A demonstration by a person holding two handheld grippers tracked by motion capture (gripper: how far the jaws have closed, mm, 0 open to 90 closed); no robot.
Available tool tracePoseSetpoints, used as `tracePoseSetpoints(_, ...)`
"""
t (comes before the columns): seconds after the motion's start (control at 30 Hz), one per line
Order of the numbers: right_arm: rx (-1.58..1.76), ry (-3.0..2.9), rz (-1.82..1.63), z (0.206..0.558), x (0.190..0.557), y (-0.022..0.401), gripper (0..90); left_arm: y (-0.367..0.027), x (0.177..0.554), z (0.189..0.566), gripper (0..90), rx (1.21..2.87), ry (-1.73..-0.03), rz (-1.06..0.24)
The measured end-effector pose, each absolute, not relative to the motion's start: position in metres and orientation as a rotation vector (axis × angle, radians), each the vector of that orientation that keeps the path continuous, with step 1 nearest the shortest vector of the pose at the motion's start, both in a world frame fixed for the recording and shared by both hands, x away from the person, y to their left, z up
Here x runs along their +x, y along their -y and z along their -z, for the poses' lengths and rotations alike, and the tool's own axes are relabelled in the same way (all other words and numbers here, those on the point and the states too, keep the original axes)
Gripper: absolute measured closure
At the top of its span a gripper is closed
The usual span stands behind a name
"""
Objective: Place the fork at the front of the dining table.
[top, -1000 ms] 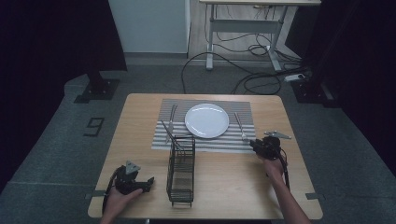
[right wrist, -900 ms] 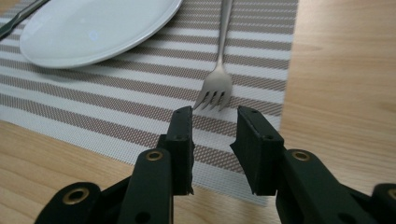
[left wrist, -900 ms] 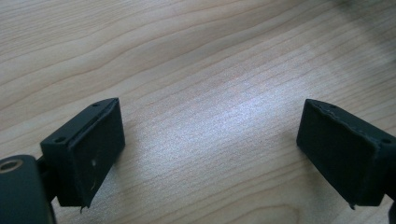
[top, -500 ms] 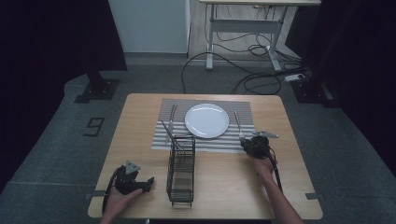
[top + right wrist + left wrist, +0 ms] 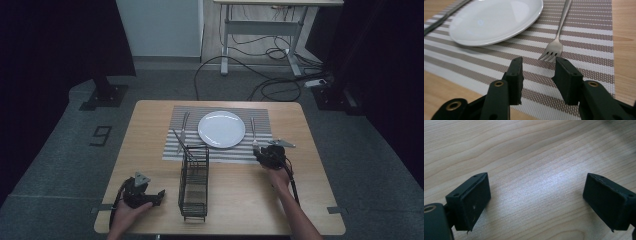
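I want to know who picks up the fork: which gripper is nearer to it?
Right. The right gripper sits just short of the fork tines, jaws open; the left gripper rests at the table's near-left edge, beyond the wire rack.

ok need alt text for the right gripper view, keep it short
The right gripper hovers with its fingers open just short of a fork's tines, nothing between them. The fork lies on a striped placemat beside a white plate.
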State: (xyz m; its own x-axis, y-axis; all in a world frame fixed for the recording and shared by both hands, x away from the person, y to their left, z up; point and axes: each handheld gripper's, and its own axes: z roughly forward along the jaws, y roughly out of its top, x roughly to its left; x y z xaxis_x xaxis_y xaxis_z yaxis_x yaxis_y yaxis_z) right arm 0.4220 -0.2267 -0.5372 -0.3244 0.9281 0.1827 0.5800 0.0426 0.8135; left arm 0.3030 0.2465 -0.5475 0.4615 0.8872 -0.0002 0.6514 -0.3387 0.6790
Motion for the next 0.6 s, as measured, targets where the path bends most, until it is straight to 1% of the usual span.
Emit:
tracePoseSetpoints(0.07, 1.504, -1.954, -1.233, 0.535, 0.417, 0.231, 54.2, -0.246, 0.303, 0.547, 7.6, 2.100, -1.275, -0.499)
tracePoseSetpoints(0.27, 1.437, -1.999, -1.269, 0.531, 0.401, 0.243, 51.5, -0.246, 0.303, 0.547, 7.6, 2.100, -1.276, -0.499)
tracePoseSetpoints(0.6, 1.347, -2.053, -1.232, 0.520, 0.371, 0.261, 48.4, -0.246, 0.302, 0.547, 7.6, 2.096, -1.285, -0.503)
